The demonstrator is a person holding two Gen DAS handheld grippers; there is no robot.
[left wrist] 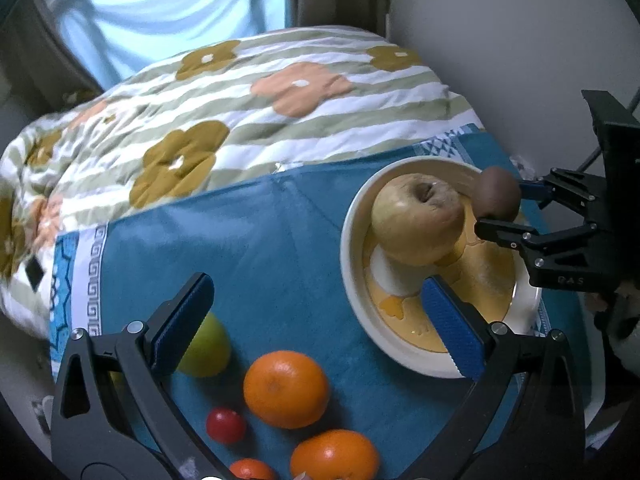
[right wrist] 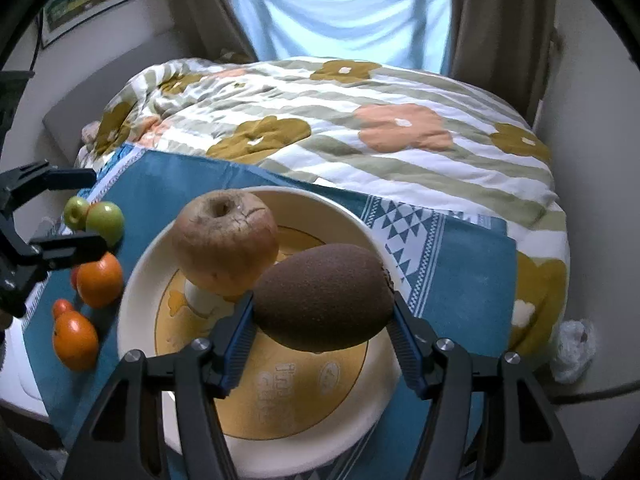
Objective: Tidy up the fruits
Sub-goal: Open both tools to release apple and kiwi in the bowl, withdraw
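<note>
While gripped between both blue pads of the right gripper (right wrist: pixel 324 330), kiwi (right wrist: pixel 324 298) held in the air above the yellow centre of the white bowl (right wrist: pixel 140 276), just beside the brownish apple (right wrist: pixel 225 243) lying inside. Left gripper (left wrist: pixel 316 324) spread wide, nothing between the fingers, above the blue cloth (left wrist: pixel 264 236). On that cloth, left of the bowl: oranges (left wrist: pixel 286 389), a green apple (left wrist: pixel 208 346), a small red fruit (left wrist: pixel 225 425).
</note>
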